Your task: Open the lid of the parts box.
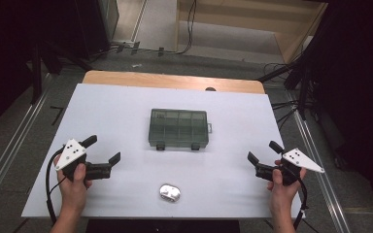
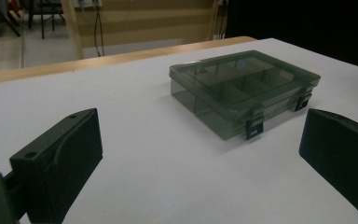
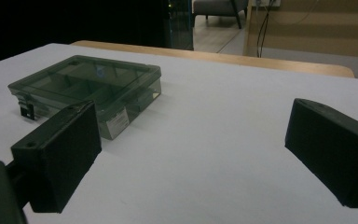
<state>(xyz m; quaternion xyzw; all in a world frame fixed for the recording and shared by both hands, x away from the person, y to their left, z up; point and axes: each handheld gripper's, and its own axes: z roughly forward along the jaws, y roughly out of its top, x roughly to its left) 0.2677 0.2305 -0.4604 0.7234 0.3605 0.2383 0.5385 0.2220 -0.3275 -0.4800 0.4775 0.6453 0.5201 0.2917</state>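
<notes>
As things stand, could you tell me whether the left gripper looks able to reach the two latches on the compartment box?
Probably yes. The left gripper is open and aimed at the compartment box, whose latches face the person, with bare white table between them.

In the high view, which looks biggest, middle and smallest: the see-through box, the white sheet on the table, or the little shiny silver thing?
1. The white sheet, by far the largest; it covers most of the table.
2. The see-through box, closed, in the middle of the sheet.
3. The little shiny silver thing, near the front edge, clearly smaller than the box.
</notes>
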